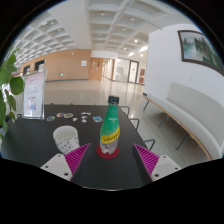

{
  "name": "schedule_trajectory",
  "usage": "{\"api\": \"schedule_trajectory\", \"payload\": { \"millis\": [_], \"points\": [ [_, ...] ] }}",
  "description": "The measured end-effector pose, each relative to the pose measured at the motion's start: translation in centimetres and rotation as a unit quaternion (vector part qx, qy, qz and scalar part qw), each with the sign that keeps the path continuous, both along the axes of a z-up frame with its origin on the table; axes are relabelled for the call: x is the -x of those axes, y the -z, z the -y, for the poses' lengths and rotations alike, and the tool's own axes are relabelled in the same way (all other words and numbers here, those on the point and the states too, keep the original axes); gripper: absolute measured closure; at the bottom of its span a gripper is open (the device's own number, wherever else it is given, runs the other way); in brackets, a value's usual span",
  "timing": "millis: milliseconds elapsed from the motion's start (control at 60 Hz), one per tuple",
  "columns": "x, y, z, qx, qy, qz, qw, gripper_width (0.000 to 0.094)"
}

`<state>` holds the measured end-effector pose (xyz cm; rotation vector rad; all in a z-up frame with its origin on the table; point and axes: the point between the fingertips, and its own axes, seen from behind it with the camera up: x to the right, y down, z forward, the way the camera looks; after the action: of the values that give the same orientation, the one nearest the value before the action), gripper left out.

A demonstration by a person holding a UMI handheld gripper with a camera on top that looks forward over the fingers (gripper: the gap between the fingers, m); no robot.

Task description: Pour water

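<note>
1. Pink pads on both fingers frame the near scene; the gripper [108, 160] is spread wide, holding nothing, with clear gaps either side of what stands ahead.
2. Green bottle [111, 128] stands upright just ahead of the fingertips, centred on the gap between them, its base resting on the dark table [40, 150]. Not yet gripped.
3. Look of the bottle: green translucent plastic, darker green cap still on, yellow-green label around the middle with print too small to read. Liquid level cannot be told.
4. Handling, as a judgement: thin-walled plastic, likely to give under a hard squeeze; smooth and possibly slippery at the label. Weight depends on fill, which is unknown. Best hold looks to be the straight body at or just below the label, fingers either side, low enough to stay steady when tipped.
5. Cap would need to come off before any pour.
6. Ahead and to the left of the fingers, well apart from the bottle, a pale cup [66, 138] stands on the same table, the likely receiver.
7. Further left, a leafy plant [9, 85] and a standing sign [34, 95]; beyond lies a wide lobby floor.
</note>
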<state>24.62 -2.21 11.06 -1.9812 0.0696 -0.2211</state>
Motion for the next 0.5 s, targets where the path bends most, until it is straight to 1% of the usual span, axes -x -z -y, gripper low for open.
{"api": "schedule_trajectory", "payload": {
  "millis": [133, 300, 500],
  "points": [
    [2.2, -1.5, 8.4, 0.011, 0.003, -0.026, 1.000, 0.0082],
    [3.5, -3.0, 17.3, 0.010, 0.017, -0.031, 0.999, 0.0079],
    [4.3, -4.5, 24.1, -0.002, 0.013, -0.020, 1.000, 0.0080]
  ]
}}
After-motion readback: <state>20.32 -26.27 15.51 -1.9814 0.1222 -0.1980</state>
